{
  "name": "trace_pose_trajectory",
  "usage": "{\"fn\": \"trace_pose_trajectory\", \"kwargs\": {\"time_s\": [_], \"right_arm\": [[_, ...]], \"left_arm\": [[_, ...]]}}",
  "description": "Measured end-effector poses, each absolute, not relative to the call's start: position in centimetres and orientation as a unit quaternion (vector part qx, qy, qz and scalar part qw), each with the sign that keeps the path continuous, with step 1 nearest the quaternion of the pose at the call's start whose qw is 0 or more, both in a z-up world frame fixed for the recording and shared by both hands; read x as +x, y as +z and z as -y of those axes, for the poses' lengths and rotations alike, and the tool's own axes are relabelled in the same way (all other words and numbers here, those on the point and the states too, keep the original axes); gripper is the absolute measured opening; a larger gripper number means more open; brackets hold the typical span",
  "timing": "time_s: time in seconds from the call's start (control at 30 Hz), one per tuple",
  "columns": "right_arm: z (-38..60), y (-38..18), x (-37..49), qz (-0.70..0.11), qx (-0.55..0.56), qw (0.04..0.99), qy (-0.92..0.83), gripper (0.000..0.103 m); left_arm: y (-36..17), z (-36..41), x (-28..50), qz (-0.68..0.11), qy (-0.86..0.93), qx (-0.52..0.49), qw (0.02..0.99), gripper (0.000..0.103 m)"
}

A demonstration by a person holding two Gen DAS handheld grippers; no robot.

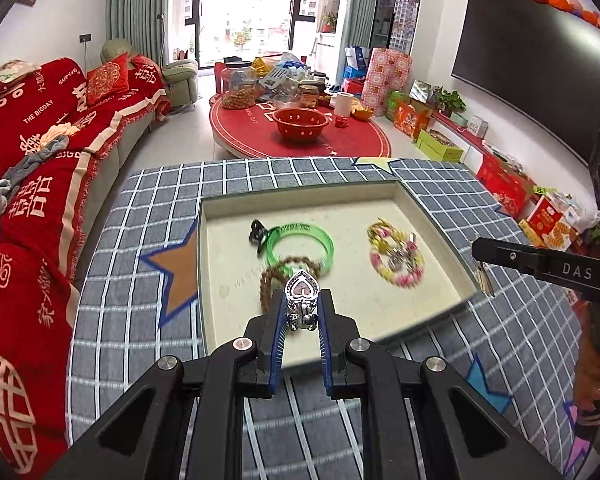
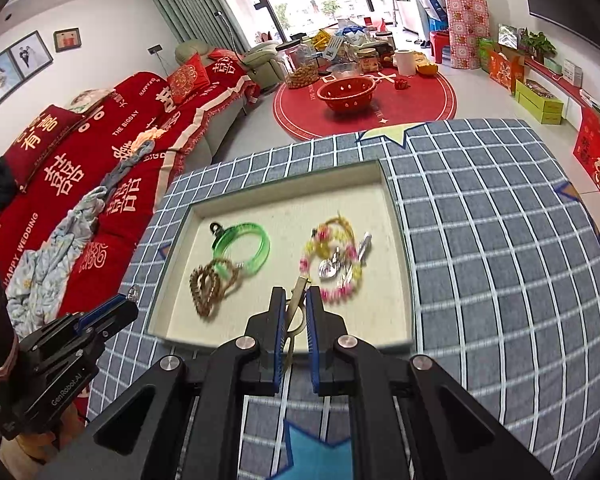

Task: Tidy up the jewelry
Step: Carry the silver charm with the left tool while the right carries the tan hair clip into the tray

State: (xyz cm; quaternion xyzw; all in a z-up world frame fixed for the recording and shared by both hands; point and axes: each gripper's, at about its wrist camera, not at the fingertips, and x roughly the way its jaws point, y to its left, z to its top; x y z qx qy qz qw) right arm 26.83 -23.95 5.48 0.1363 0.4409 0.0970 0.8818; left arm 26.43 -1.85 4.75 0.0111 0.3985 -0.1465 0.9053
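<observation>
A cream tray (image 1: 228, 216) (image 2: 284, 196) lies on the checked table. In it are a green bangle (image 1: 300, 242) (image 2: 242, 248), a brown bead string (image 1: 270, 276) (image 2: 210, 284) and a pink-yellow bead bracelet with silver charms (image 1: 396, 258) (image 2: 334, 264). My left gripper (image 1: 302, 300) is shut on a silver heart-shaped ornament (image 1: 302, 290), held above the tray's near edge. My right gripper (image 2: 296, 296) is shut on a thin gold piece (image 2: 294, 312), above the tray's near edge, and also shows in the left wrist view (image 1: 484, 276).
The checked cloth (image 1: 460, 192) with star patches covers the table around the tray. A red sofa (image 1: 40, 140) runs along the left. A red round mat (image 1: 300, 132) with a basket and jars lies beyond the table. Boxes line the right wall.
</observation>
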Motion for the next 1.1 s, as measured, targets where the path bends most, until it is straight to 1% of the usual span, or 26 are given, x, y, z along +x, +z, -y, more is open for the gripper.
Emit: {"fn": "trace_pose_trajectory", "kwargs": {"time_s": [0.17,0.4,0.8,1.1], "right_arm": [[23.7,4.7,29.3,-0.449,0.129,0.879,0.093,0.011],[23.9,2.0,31.6,-0.468,0.137,0.869,0.082,0.011],[23.8,-1.4,33.0,-0.484,0.122,0.864,0.07,0.011],[23.2,-2.7,33.1,-0.491,0.11,0.862,0.067,0.011]], "left_arm": [[3.9,3.1,29.0,-0.405,-0.144,0.019,0.903,0.028],[1.9,5.4,31.1,-0.412,-0.147,0.036,0.899,0.028],[-1.7,7.7,32.5,-0.436,-0.144,0.061,0.886,0.028],[-2.9,8.3,32.6,-0.445,-0.139,0.075,0.882,0.028]]}}
